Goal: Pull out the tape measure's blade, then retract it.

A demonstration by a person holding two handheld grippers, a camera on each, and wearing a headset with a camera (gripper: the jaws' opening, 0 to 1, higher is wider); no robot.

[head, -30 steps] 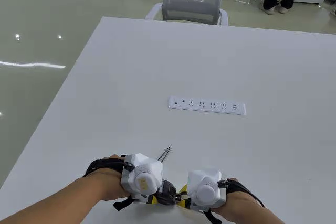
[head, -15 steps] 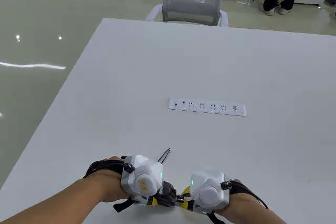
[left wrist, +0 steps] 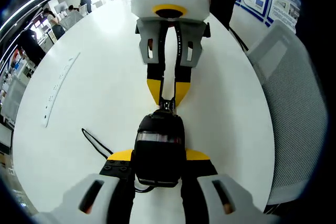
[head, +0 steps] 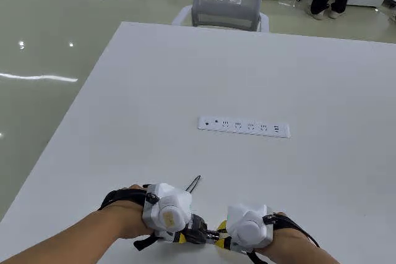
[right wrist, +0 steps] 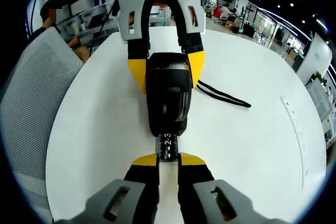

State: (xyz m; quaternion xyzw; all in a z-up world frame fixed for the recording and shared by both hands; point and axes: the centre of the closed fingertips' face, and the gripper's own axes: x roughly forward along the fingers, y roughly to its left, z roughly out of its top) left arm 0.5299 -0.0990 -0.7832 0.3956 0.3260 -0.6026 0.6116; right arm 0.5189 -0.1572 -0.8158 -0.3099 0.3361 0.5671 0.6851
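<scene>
The tape measure [left wrist: 160, 148] is down at the near edge of the bench [head: 247, 72], its black case caught between my two grippers. I read that case as a compact, dense lump with a hard, fairly slick shell. It wants a firm squeeze across its flat sides, and that's where the left gripper [left wrist: 159, 157] has it: fingers [left wrist: 122, 156] closed to the width of the case, a yellow pad on either flank.

The blade [right wrist: 166, 148] is the touchy part — thin sprung steel, stiff along its length, likely to kink if bent sideways and to whip back if it slips. I'd hold it near the end, flat faces between the pads. The right gripper [right wrist: 168, 161] is on it that way, fingers all but shut and pinching the blade a short way out from the case mouth. Only a little of the printed scale shows between them, so by my reading the pull has barely begun.

As for pose, the grippers face each other nose to nose, in line with the blade. In the head view both hands sit low and close to the person's body. The wrist strap [right wrist: 223, 94] lies loose on the bench, pointing toward the power strip [head: 244, 126] but well apart from it.
</scene>
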